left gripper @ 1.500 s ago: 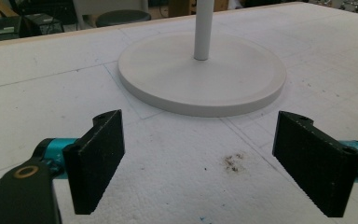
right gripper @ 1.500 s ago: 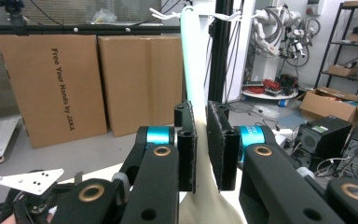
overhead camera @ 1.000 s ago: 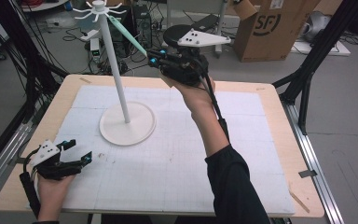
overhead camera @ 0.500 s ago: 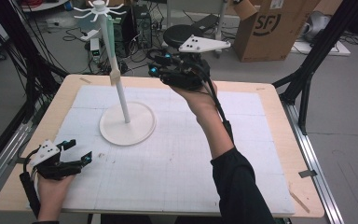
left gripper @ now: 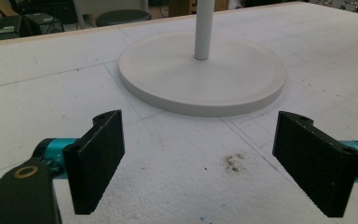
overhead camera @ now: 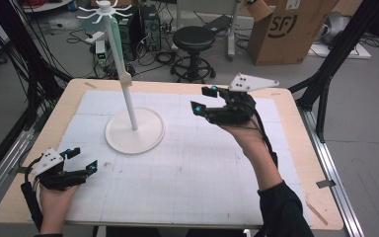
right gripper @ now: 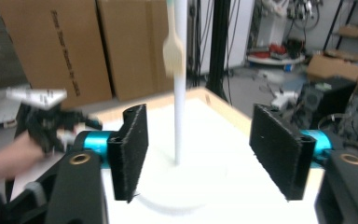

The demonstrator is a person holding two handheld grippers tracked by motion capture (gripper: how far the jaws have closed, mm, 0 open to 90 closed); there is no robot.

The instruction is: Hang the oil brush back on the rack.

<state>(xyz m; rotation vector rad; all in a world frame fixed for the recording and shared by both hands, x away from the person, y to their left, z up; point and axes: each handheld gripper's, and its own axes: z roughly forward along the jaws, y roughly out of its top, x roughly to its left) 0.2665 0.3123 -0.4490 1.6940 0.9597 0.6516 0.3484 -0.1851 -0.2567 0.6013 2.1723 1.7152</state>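
- So the right gripper (overhead camera: 202, 98) is backing off to the right of the white hook stand (overhead camera: 134, 132) and dropping lower. A second ago it was up by the pole with the green-handled brush (overhead camera: 120, 57) pinched in it.
- Its jaws have just been opening; they're now sitting spread with nothing between them.
- The brush is now hanging by itself alongside the stand's pole, pale head down, so I'm guessing the hang-up is basically done.
- The left gripper (overhead camera: 83, 159) is idling near the table (overhead camera: 296, 163) edge, front-left of the stand, fingers (left gripper: 98, 161) spread around nothing.
- Hard bits: which prong up top is carrying the brush I can't tell, since it's tiny at the frame edge. The right gripper view is coming out blurry and is cutting the handle off. The left gripper view is chopping the pole just above the base.
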